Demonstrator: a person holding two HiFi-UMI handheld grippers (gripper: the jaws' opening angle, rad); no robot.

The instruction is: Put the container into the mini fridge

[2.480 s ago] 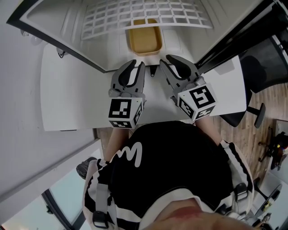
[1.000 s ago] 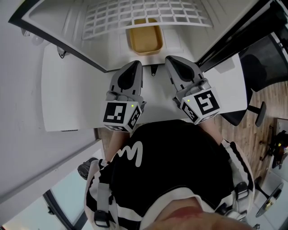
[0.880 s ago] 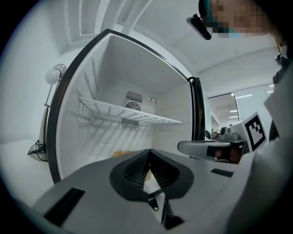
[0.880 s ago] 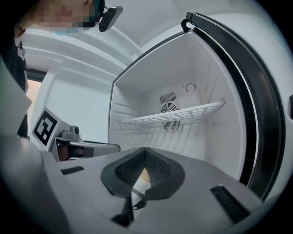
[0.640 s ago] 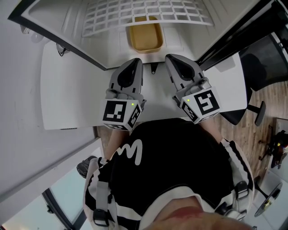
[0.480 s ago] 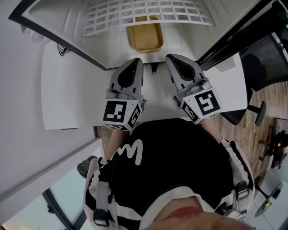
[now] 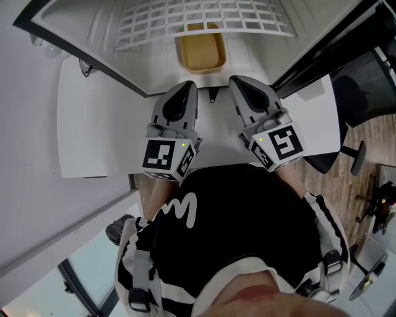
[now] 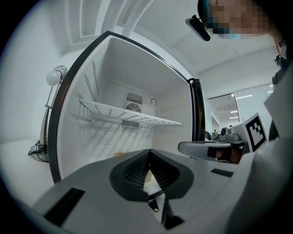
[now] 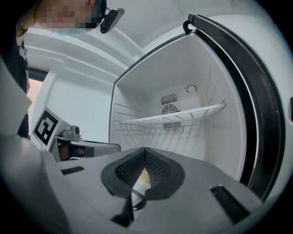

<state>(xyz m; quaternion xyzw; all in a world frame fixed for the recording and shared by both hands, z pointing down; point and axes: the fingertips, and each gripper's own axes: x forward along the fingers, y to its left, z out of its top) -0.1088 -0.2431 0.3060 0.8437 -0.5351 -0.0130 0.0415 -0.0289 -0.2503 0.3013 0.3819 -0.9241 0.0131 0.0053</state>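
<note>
A tan container [image 7: 200, 52] rests on the floor of the open white mini fridge [image 7: 124, 56], under its wire shelf [image 7: 204, 15]. Both grippers hover side by side over the white table in front of the fridge opening. My left gripper [image 7: 187, 88] is shut with nothing in it, and so is my right gripper [image 7: 237, 83]. In the left gripper view the jaws [image 8: 149, 153] meet in front of the fridge interior, and a sliver of the container [image 8: 147, 175] shows behind them. The right gripper view shows the same closed jaws [image 9: 144, 151] and a tan sliver [image 9: 144, 174].
The fridge door [image 7: 334, 43] stands open at the right with its dark seal. A white table [image 7: 99, 130] carries the fridge. A lamp [image 8: 53, 77] stands left of the fridge. A black office chair [image 7: 362, 93] sits at the right on the wood floor.
Both grippers closed between 2.5 s and 1 s ago and have held almost still since. The container stays in the fridge.
</note>
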